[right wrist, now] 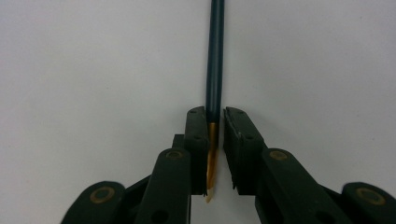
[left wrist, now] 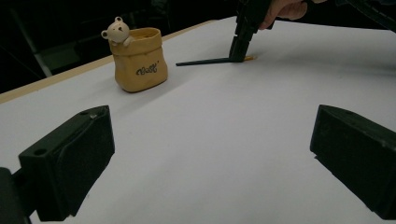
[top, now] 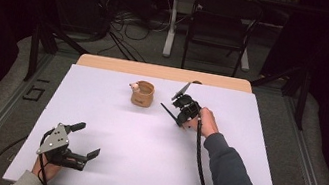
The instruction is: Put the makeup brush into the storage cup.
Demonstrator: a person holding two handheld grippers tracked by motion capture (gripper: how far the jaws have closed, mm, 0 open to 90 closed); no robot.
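Two black jaws of the right gripper (right wrist: 215,154) sit close on either side of a dark teal pencil (right wrist: 215,60), near its sharpened orange tip; whether they actually pinch it I cannot tell. From the jaws the pencil runs toward 12 o'clock over the white table (top: 152,156). At about 10 o'clock from that gripper stands a tan sack-shaped pot (top: 143,94) with a small bear (left wrist: 116,31) on its rim. Down at 7 o'clock the left gripper (top: 86,139) rests with jaws wide apart.
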